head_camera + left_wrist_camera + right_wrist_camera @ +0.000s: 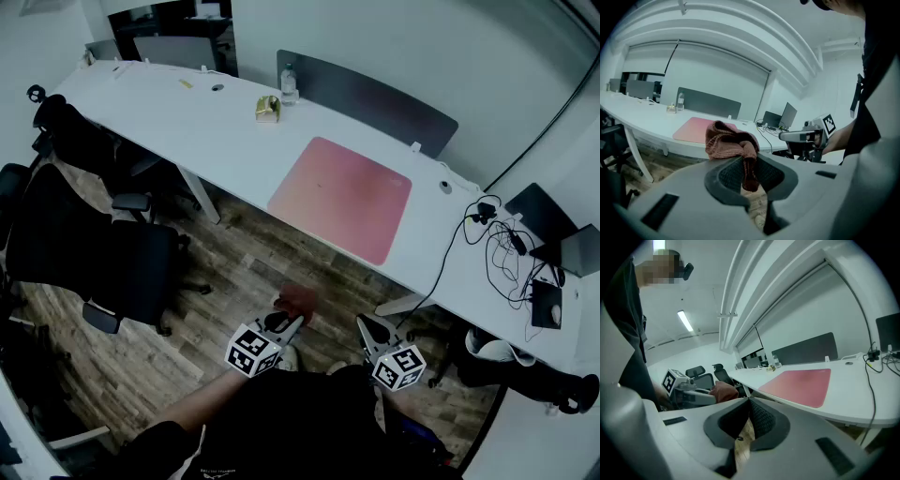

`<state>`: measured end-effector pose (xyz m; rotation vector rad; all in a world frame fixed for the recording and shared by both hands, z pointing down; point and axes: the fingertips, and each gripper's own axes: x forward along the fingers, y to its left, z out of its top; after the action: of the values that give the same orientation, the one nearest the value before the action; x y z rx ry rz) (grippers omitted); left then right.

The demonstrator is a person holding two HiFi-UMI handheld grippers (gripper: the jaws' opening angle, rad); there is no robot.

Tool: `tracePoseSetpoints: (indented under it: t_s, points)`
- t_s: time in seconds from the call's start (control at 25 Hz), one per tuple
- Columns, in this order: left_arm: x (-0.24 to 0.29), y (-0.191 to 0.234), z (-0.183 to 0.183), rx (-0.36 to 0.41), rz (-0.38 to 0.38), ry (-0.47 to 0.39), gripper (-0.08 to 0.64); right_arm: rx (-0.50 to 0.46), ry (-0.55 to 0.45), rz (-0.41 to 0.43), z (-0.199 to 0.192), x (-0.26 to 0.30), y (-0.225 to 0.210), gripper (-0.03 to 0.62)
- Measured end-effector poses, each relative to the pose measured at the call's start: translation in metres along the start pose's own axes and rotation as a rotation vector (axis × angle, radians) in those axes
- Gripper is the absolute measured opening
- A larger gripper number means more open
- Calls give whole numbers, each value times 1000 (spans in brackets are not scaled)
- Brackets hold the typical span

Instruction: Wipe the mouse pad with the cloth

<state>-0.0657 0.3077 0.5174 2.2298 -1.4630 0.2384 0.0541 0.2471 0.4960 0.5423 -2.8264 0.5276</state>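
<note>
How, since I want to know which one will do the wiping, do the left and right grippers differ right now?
The left gripper is shut on a bunched reddish cloth; the right gripper holds nothing. The left gripper's jaws are parted by fabric; the right gripper's jaws meet. Both hang over the floor, short of the desk and pink mouse pad.

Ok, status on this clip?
Left gripper shut on cloth. Right gripper shut, empty. Mouse pad bare on desk, both grippers short of it. Nothing in the way.
</note>
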Motion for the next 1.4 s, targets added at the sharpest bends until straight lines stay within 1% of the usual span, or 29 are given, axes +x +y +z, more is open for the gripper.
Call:
tracePoseSetpoints:
  t_s: [0.2, 0.36, 0.52, 0.76, 1.08, 1.28, 1.4]
  points:
    - [-9, 3, -5, -26, 5, -6, 57, 0, 8, -3, -7, -2, 10, 26]
    - [-8, 5, -5, -32, 10, -9, 57, -11, 0, -26, -4, -3, 6, 26]
    - [-9, 4, 0, -39, -4, -22, 57, -15, -7, -41, -2, -6, 2, 26]
    - [-13, 13, 10, -22, -8, -28, 57, -20, -11, -51, 4, -2, 1, 26]
    - [-18, 14, 2, 25, -41, 17, 57, -46, 0, -54, 11, 0, -1, 26]
    - [-17, 10, -4, 53, -63, 41, 57, -45, 5, -69, 12, -1, -3, 26]
    - [-11, 12, -3, 55, -68, 43, 57, -40, 0, -80, 13, 1, -6, 26]
